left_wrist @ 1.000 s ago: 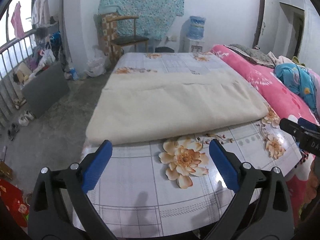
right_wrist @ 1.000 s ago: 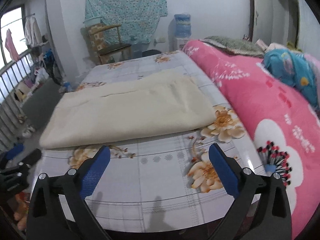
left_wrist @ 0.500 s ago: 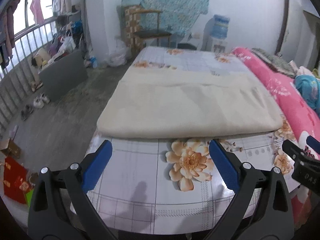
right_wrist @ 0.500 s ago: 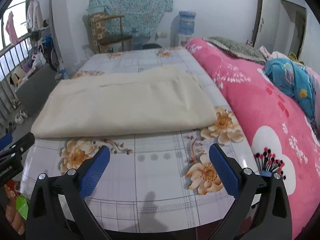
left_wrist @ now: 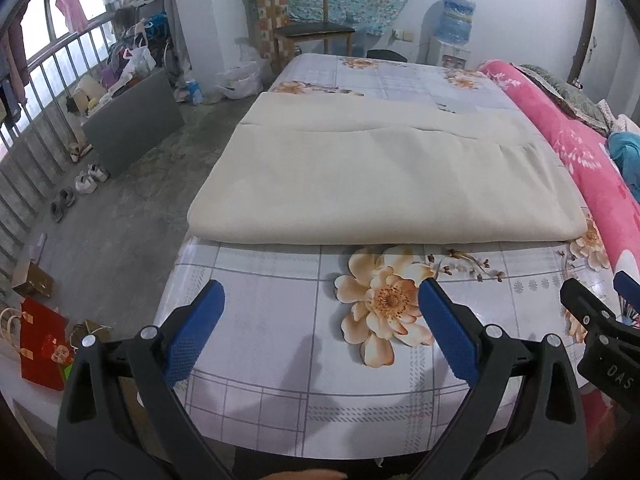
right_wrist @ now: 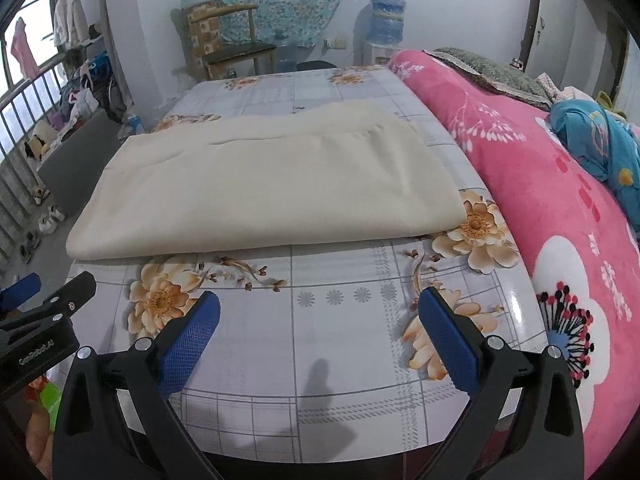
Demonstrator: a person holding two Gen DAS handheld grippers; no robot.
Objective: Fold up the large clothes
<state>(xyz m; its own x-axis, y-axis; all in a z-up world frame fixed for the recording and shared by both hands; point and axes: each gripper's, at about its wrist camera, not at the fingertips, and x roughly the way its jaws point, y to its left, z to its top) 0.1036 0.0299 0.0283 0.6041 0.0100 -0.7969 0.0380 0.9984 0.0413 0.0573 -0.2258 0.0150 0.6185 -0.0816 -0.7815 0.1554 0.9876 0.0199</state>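
Shifted since the earlier frames: both wrist views, now squarer to the cream garment (left_wrist: 380, 184), which lies folded flat on the flowered tablecloth (left_wrist: 280, 320), as before. Left gripper (left_wrist: 322, 334): jaws apart, empty, short of the garment's near edge. Right gripper (right_wrist: 318, 338): likewise apart (empty). Pink blanket (right_wrist: 560, 208) beside the garment; teal bundle (right_wrist: 596, 148) upon it, partly cut off.

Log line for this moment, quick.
left gripper: open, empty | right gripper: open, empty | cream garment: folded flat on table, untouched
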